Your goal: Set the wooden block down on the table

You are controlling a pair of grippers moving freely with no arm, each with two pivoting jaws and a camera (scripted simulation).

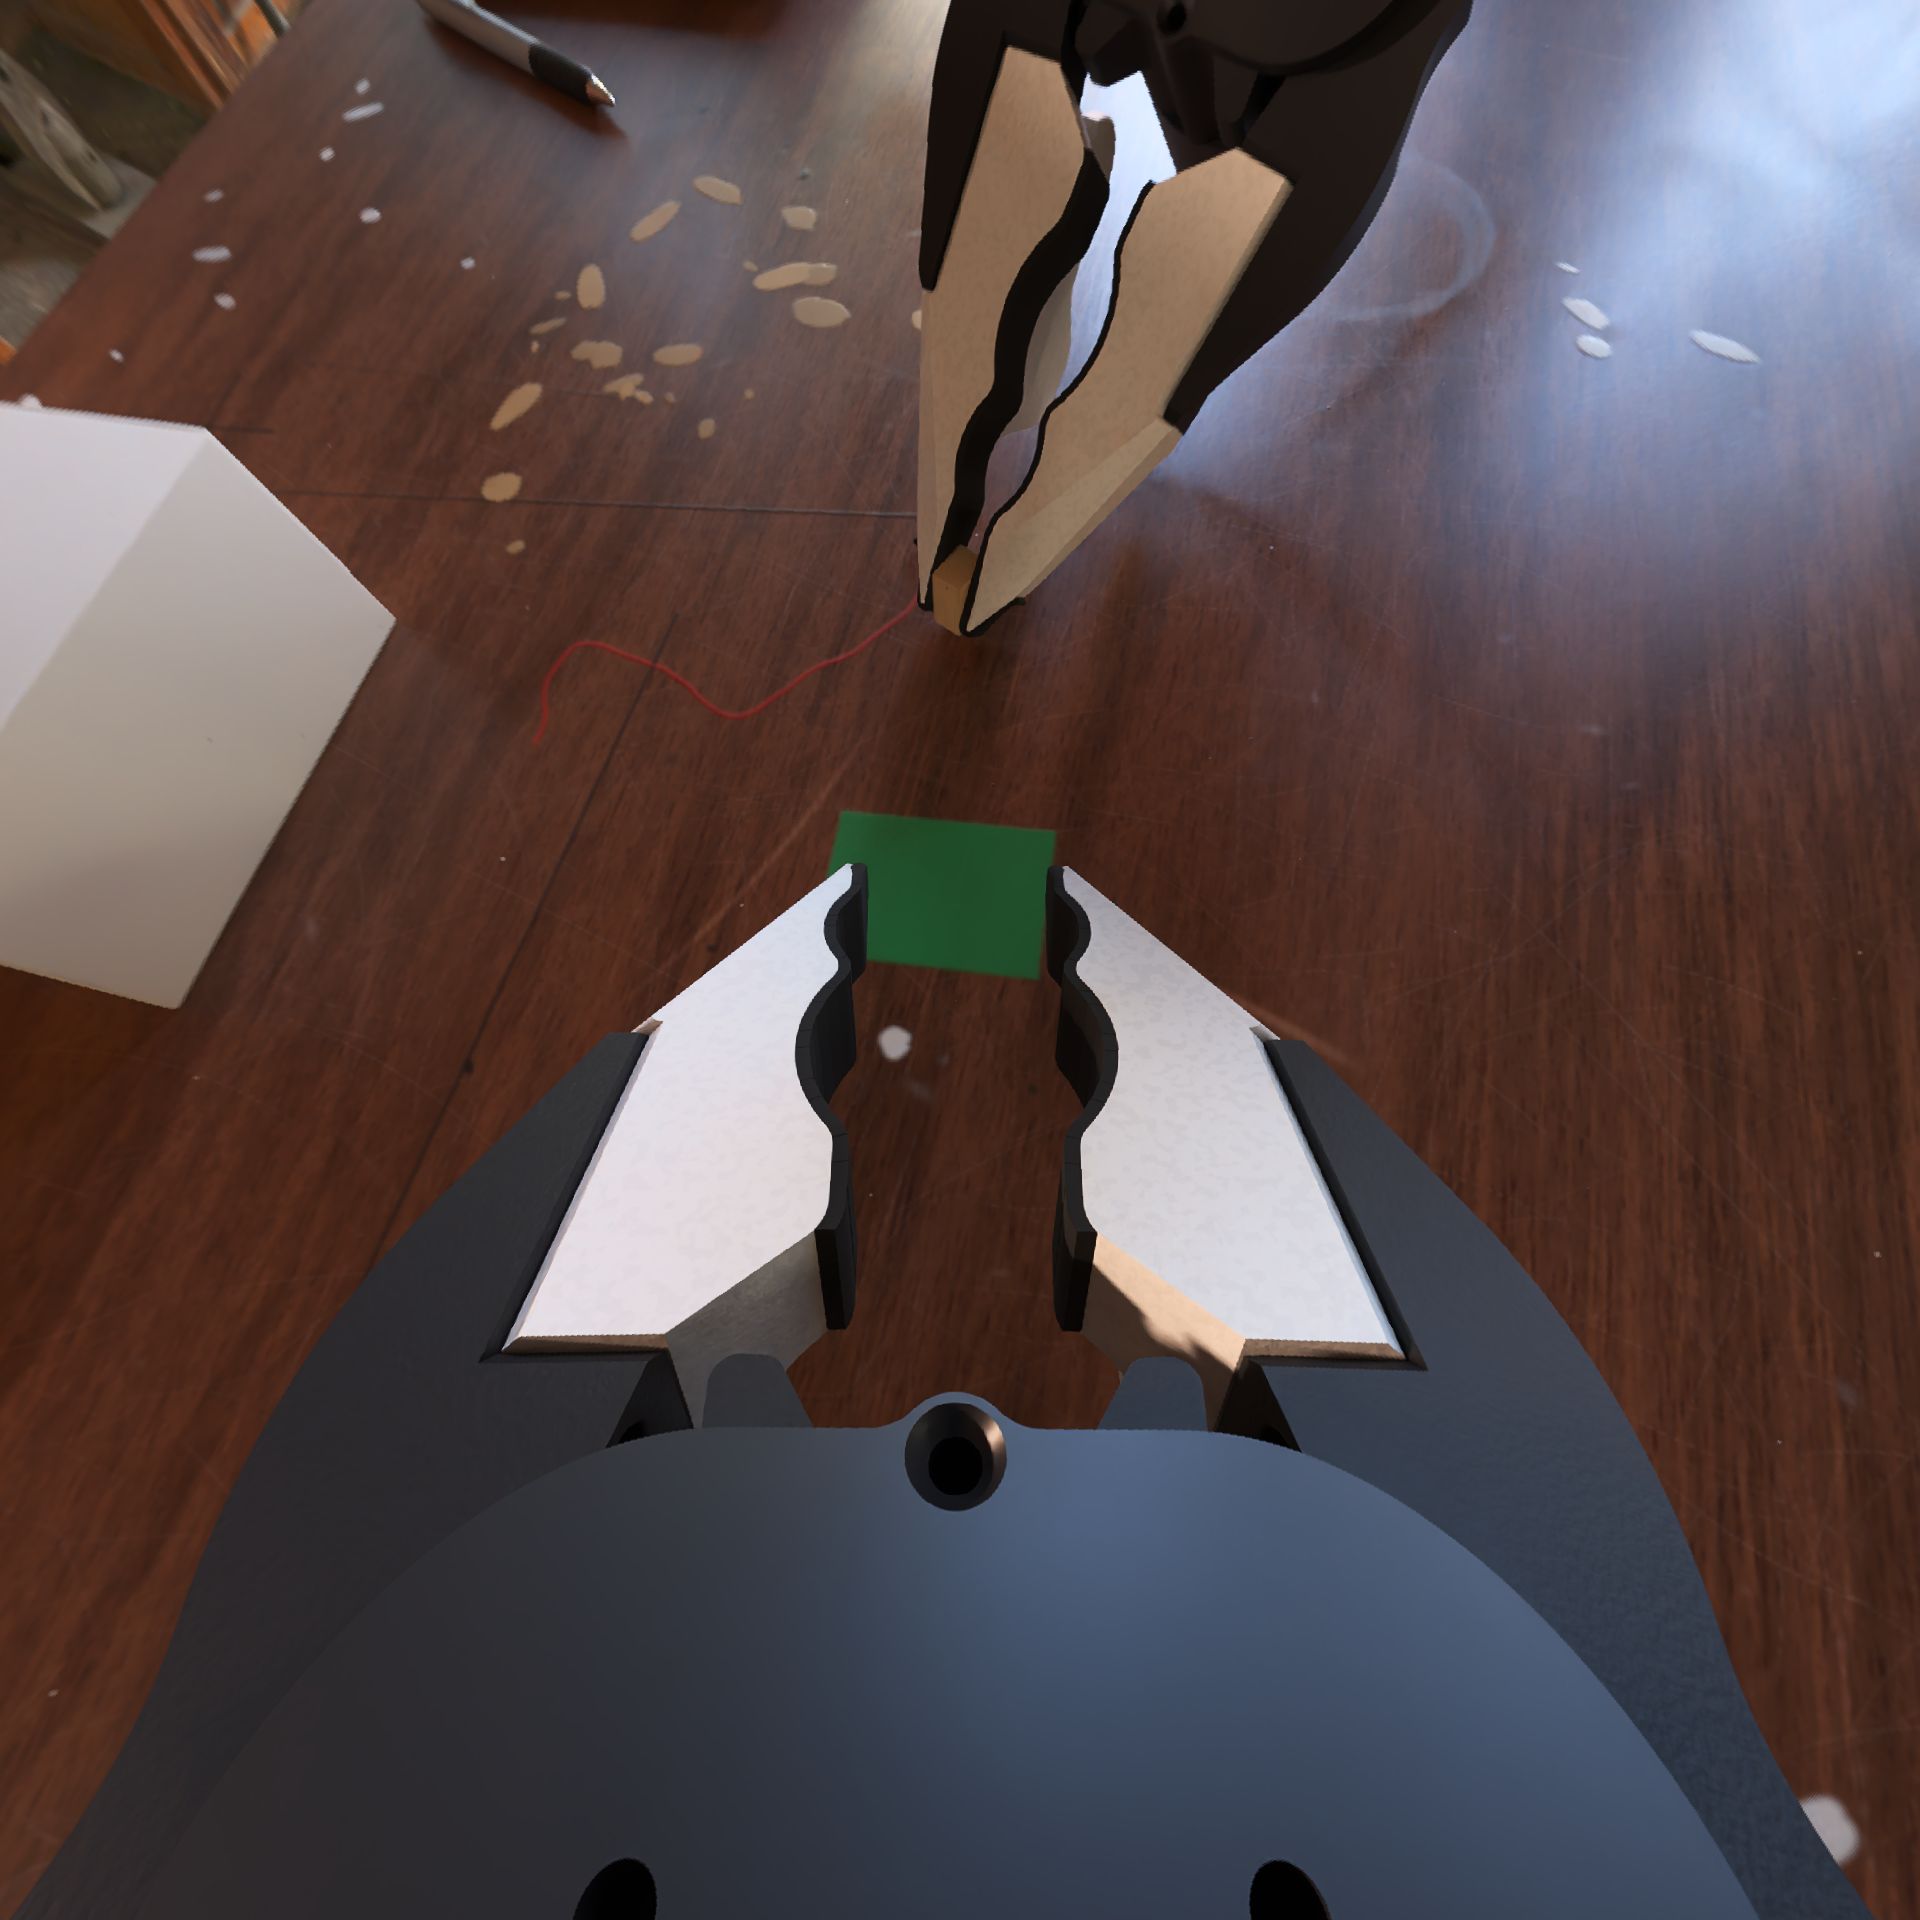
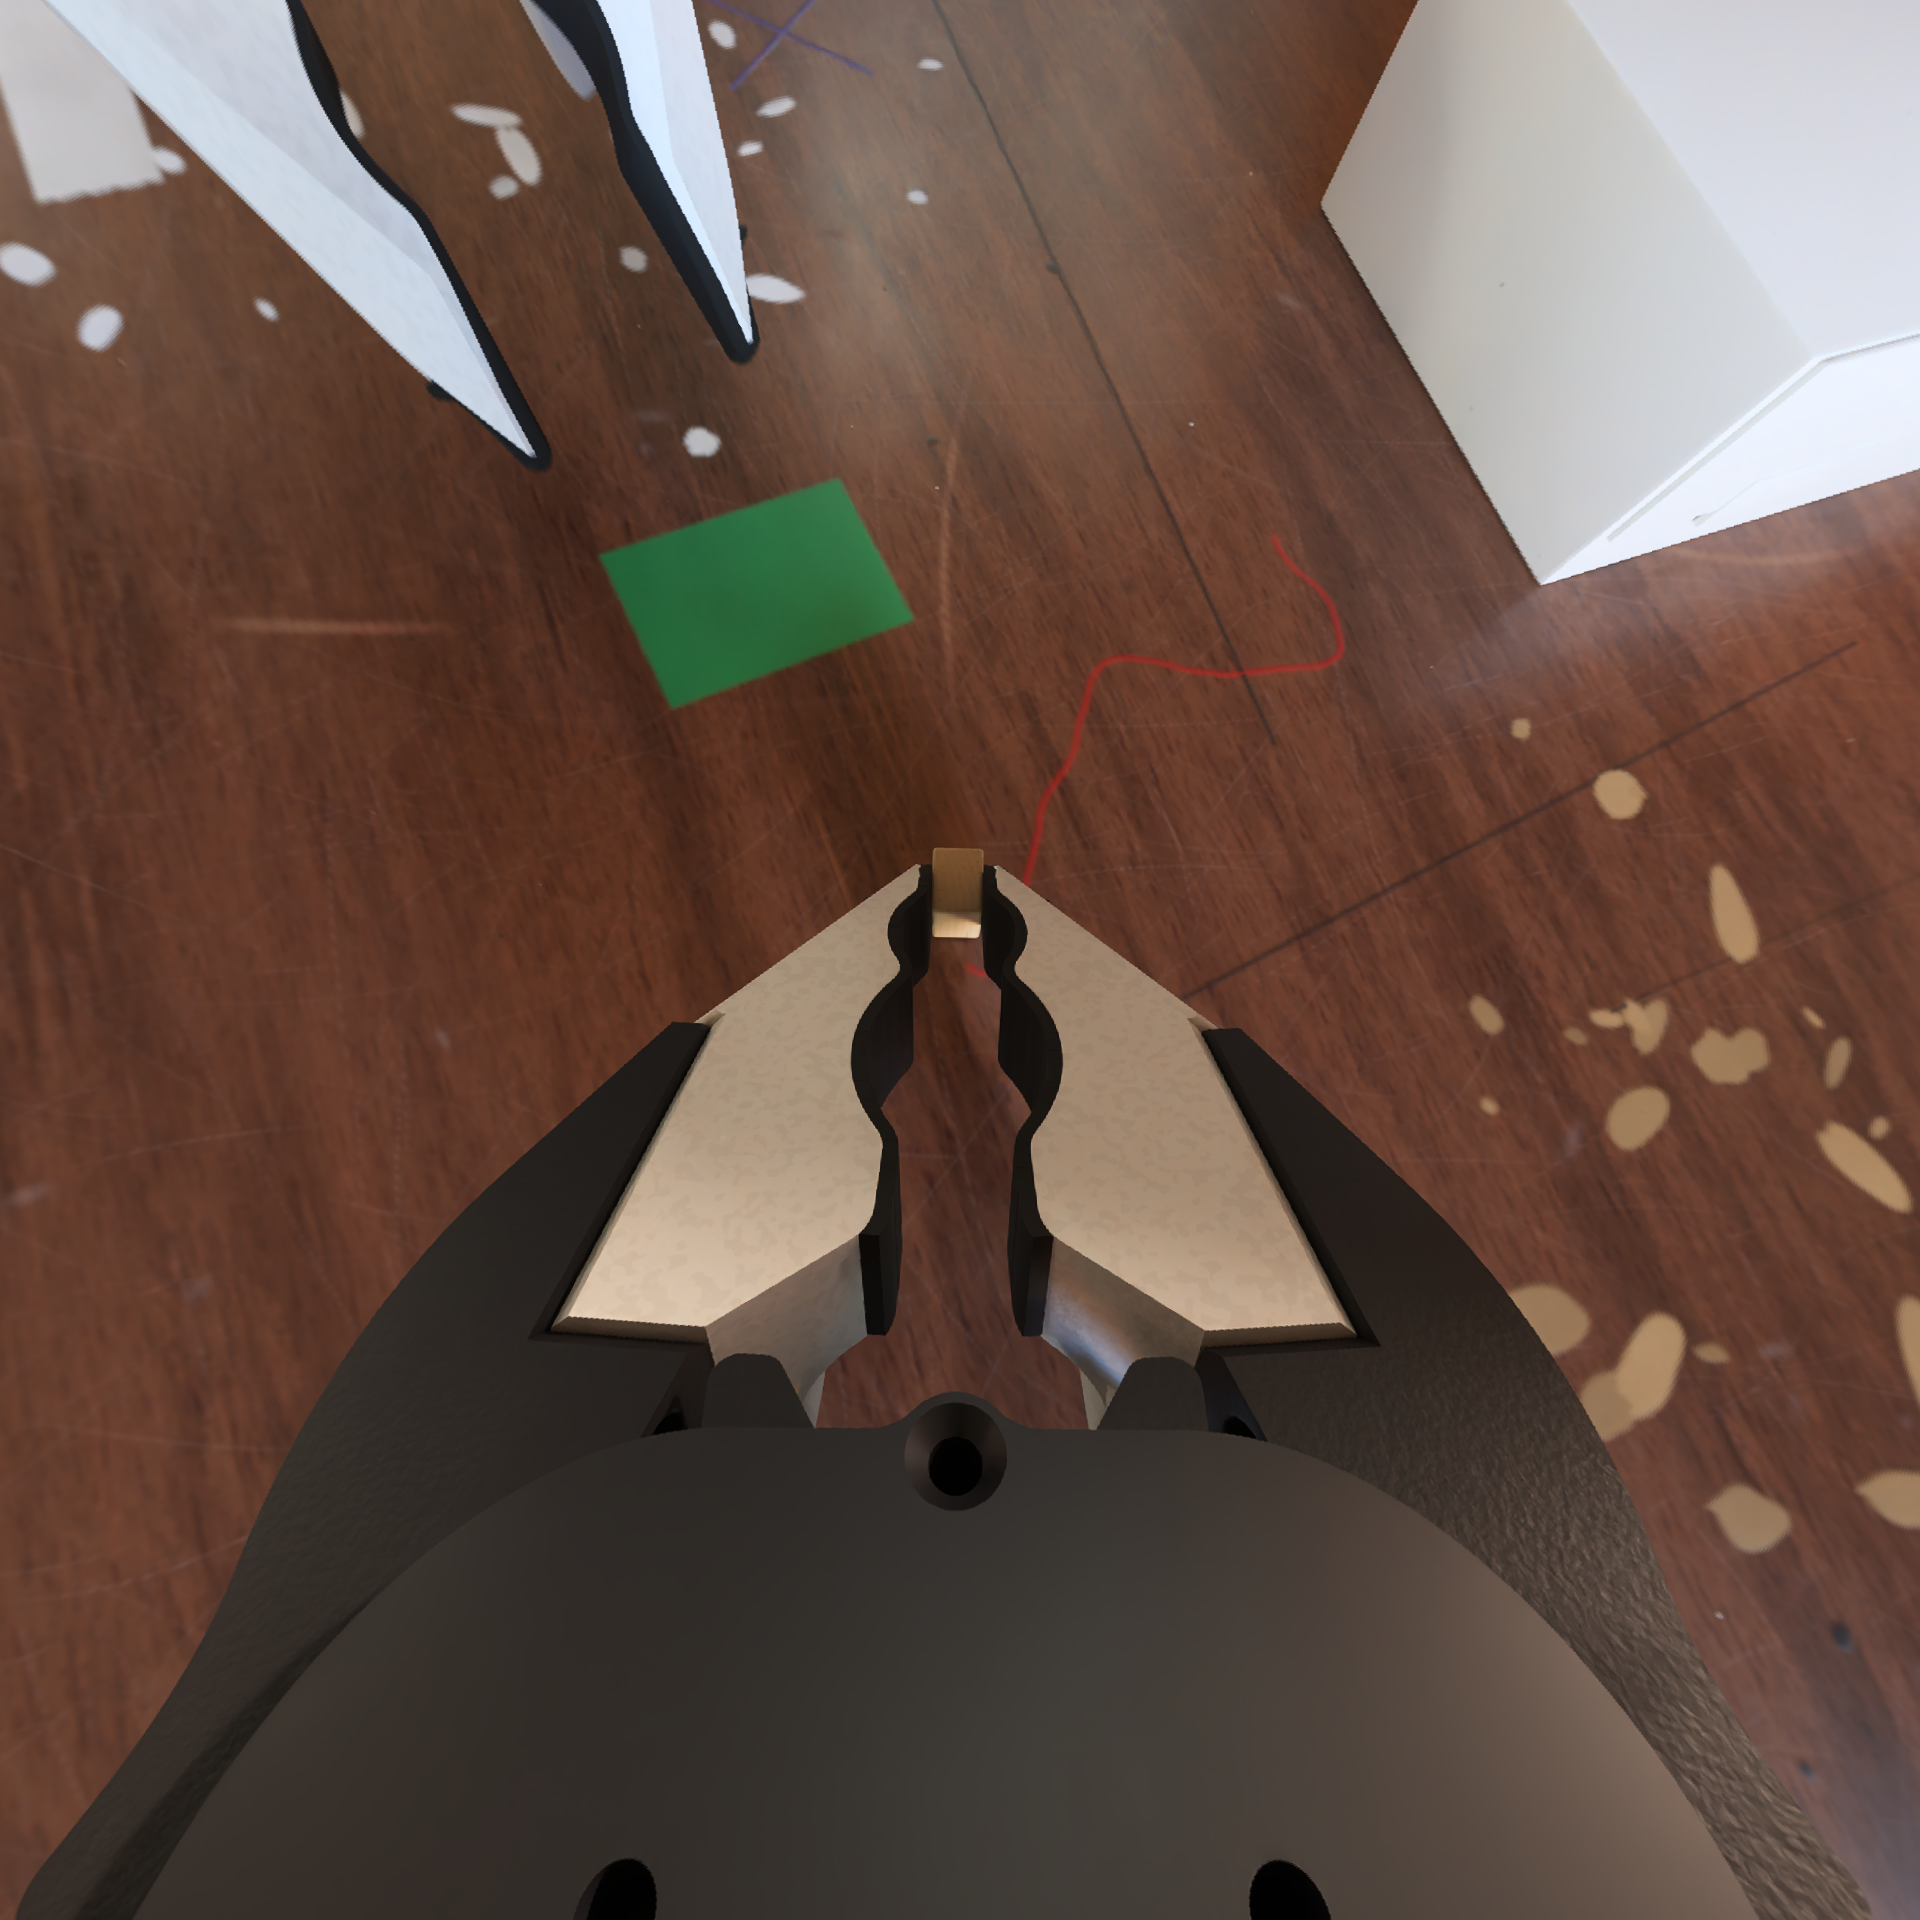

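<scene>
A small tan wooden block [image 2: 957,891] sits pinched between the tips of my right gripper [image 2: 957,881], low over the dark wooden table [image 2: 312,831]. In the left wrist view the same block [image 1: 954,594] shows at the tips of the right gripper [image 1: 961,603], close to the table surface; whether it touches the table I cannot tell. My left gripper [image 1: 954,883] is open and empty, hovering over a flat green rectangle [image 1: 945,899]. In the right wrist view the left gripper [image 2: 634,395] stands beyond the green rectangle [image 2: 753,590].
A white box [image 1: 156,707] stands at the left, also in the right wrist view [image 2: 1621,270]. A thin red thread [image 1: 717,681] lies by the block. Tan flecks [image 1: 665,332] and white flecks [image 1: 1652,338] are scattered about. A pen [image 1: 530,52] lies at the far edge.
</scene>
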